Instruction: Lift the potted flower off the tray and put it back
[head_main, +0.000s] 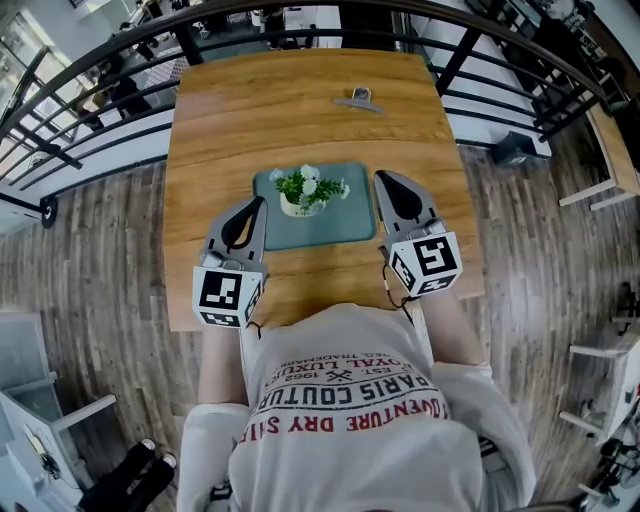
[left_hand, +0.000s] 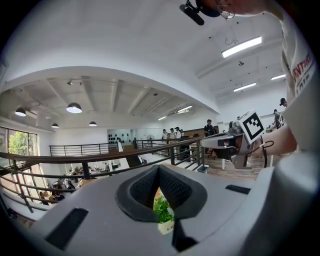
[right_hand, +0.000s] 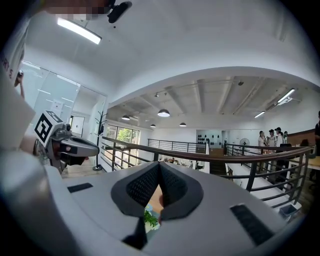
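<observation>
A small potted flower (head_main: 308, 190), green leaves and white blooms in a pale pot, stands on the grey-green tray (head_main: 345, 228) in the middle of the wooden table (head_main: 300, 110). My left gripper (head_main: 261, 203) hovers at the tray's left edge and my right gripper (head_main: 380, 177) at its right edge, both apart from the pot. Each is shut with nothing between its tips. In the left gripper view the flower (left_hand: 162, 210) shows below the closed left gripper (left_hand: 159, 167). The right gripper view shows the flower (right_hand: 150, 218) under the closed right gripper (right_hand: 159, 164).
A metal clip (head_main: 358, 98) lies near the table's far edge. A black railing (head_main: 90, 110) runs round the table's far side and both ends. Wooden floor lies to the left and right, and several people stand far off beyond the railing.
</observation>
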